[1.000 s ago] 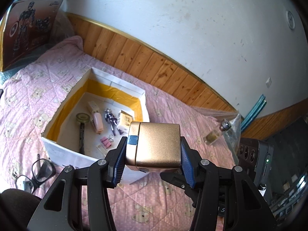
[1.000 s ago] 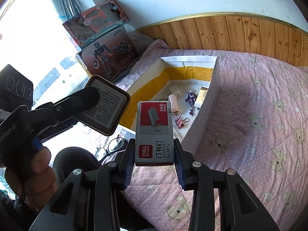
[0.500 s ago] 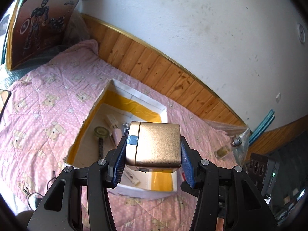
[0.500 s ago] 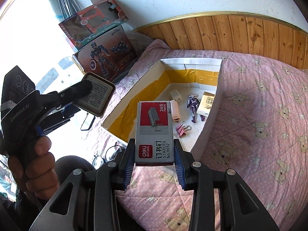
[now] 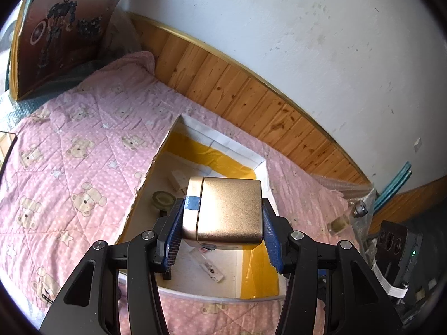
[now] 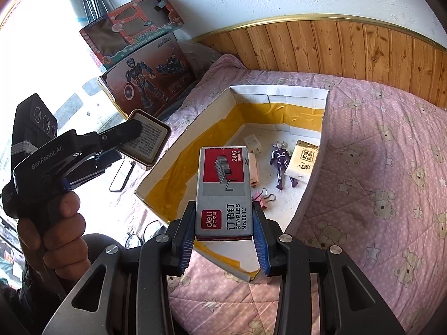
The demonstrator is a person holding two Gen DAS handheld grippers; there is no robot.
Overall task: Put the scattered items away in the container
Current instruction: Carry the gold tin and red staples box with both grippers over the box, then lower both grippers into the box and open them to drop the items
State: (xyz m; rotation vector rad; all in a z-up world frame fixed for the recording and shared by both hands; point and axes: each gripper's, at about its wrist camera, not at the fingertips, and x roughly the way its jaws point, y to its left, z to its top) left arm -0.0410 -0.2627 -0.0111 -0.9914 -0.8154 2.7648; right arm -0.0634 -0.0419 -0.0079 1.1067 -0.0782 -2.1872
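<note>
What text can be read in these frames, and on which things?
"deli", "STAPLES No.0012", "24/6", "1000": staples box in the right gripper.
"GenRobot.AI": left gripper.
"Washing Machine": toy box.
Gold tin back label, yellow packet: unreadable.

Left gripper (image 5: 222, 230) with gold tin (image 5: 226, 209) moved from short of the box's near wall to above the white cardboard box (image 5: 215, 142) interior, eyeglasses gone from left wrist view, right-wrist view nearer the box.
</note>
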